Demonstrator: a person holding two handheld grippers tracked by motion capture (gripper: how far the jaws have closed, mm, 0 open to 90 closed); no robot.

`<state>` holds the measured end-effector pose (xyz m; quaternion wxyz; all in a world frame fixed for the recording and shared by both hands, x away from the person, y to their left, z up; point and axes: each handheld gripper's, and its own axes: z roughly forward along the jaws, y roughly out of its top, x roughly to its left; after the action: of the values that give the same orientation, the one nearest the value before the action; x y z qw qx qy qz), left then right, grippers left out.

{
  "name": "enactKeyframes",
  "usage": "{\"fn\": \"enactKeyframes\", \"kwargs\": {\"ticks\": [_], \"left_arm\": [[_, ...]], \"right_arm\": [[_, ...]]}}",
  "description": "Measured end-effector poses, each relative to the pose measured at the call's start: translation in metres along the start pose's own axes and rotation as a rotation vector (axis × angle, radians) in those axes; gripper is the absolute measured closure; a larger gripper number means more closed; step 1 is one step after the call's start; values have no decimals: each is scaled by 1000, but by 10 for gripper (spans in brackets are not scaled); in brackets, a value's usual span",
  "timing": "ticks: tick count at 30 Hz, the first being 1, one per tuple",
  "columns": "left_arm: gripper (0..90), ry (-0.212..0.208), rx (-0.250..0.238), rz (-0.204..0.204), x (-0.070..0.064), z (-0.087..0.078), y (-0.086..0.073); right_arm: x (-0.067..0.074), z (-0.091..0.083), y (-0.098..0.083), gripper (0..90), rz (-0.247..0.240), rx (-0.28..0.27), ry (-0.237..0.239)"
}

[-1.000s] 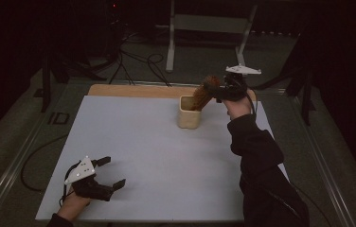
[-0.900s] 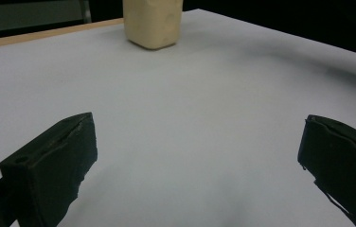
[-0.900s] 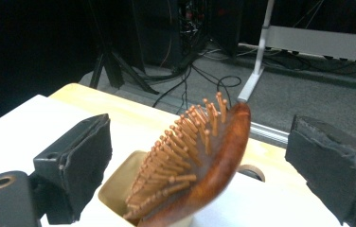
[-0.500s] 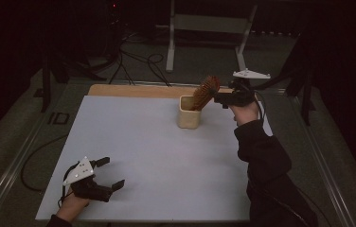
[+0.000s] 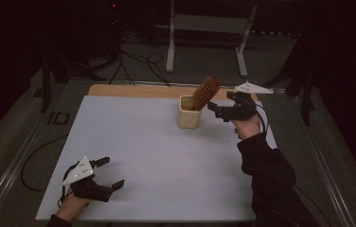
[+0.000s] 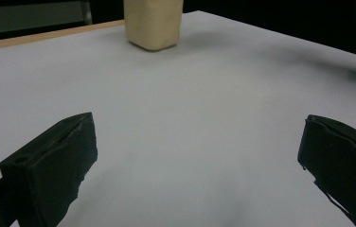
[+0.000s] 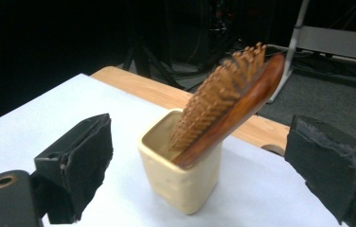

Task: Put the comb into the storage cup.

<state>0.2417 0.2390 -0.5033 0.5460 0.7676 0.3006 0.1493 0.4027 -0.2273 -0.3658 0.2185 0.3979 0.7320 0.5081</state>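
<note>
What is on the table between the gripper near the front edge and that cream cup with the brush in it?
Nothing: the high view shows bare white table between the left gripper and the cream cup holding the hairbrush. The left gripper view shows the same.

hairbrush (image 5: 206,91) handle: sunk inside the cream cup (image 5: 189,112), so its lower end is hidden in the high view and the right gripper view.
cup inside: dark past the rim; its bottom cannot be made out.
cup in the left gripper view: top cut off by the upper edge, so nothing above its lower body shows.
right gripper (image 5: 221,111) jaws: cut off by the bottom and right edges of the right gripper view.
left gripper (image 5: 111,175) jaws: their lower ends run off the bottom edge of the left gripper view.
left hand (image 5: 68,208): partly cut off at the bottom edge of the high view, near the counter's (image 5: 133,142) near left corner.
room beyond the counter's far edge: too dark to tell.
</note>
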Motion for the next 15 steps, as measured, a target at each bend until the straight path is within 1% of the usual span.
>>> {"fn": "enactKeyframes", "kwargs": {"ticks": [3, 4, 5, 7, 8, 9, 10, 11, 12, 13, 14, 15], "left_arm": [[0, 1, -3, 1, 0, 0, 0], [0, 0, -4, 1, 0, -1, 0], [0, -1, -4, 0, 0, -1, 0], [0, 0, -6, 1, 0, -1, 1], [0, 0, -6, 1, 0, -1, 1], [0, 1, -8, 3, -1, -1, 1], [0, 0, -6, 7, -1, -1, 1], [0, 4, -5, 9, -1, -1, 1], [0, 3, -5, 8, -1, -1, 1], [0, 3, -3, 10, -1, -1, 1], [0, 3, -3, 10, -1, -1, 1], [0, 1, -4, 8, -1, -1, 1]], "right_arm": [[3, -3, -9, 85, -5, -5, 29], [3, -3, -9, 85, -5, -5, 29], [5, -5, -15, 86, -15, -3, 44], [7, -7, -22, 85, -17, -4, 58], [7, -7, -22, 85, -17, -4, 58], [8, -7, -26, 85, -22, -3, 67], [9, -9, -33, 85, -36, -4, 81], [9, -9, -33, 85, -36, -4, 81], [10, -9, -37, 86, -38, -1, 91], [12, -10, -46, 86, -52, 8, 106], [12, -10, -46, 86, -52, 8, 106], [13, -10, -51, 86, -57, 13, 113]]}}
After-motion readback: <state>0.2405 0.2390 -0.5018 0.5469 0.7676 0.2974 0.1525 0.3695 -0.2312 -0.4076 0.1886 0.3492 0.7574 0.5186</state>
